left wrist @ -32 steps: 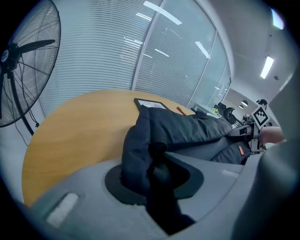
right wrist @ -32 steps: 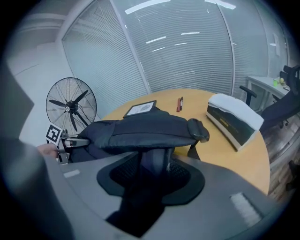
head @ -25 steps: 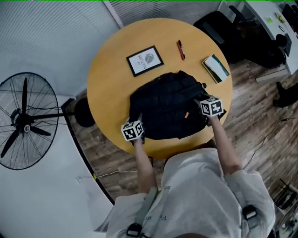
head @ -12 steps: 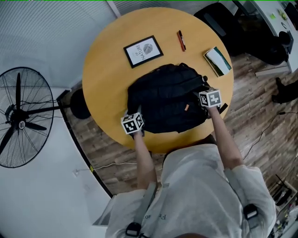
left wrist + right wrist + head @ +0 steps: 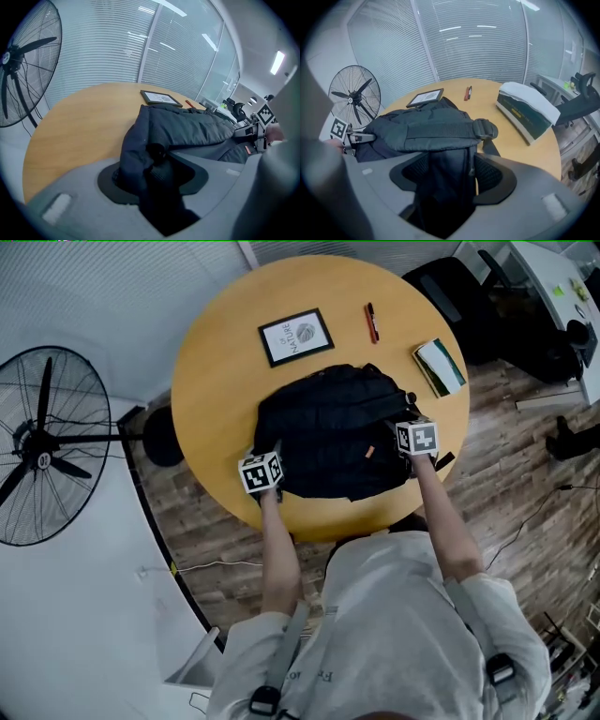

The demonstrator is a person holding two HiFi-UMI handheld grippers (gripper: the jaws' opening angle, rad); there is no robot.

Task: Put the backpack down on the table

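Just been opening left gripper [image 5: 154, 171] and right gripper [image 5: 447, 176] jaws around loose backpack [image 5: 328, 432] fabric (flat on table [image 5: 216, 381] already); only withdrawing to go.

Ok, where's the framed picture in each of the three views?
Head view: framed picture near the far edge of the table, beyond the backpack.
Left gripper view: mid-frame, flat on the table past the backpack's far end.
Right gripper view: left of centre, behind the backpack, left of the pen.
Shared landmark: the black backpack, in front of it in all three.
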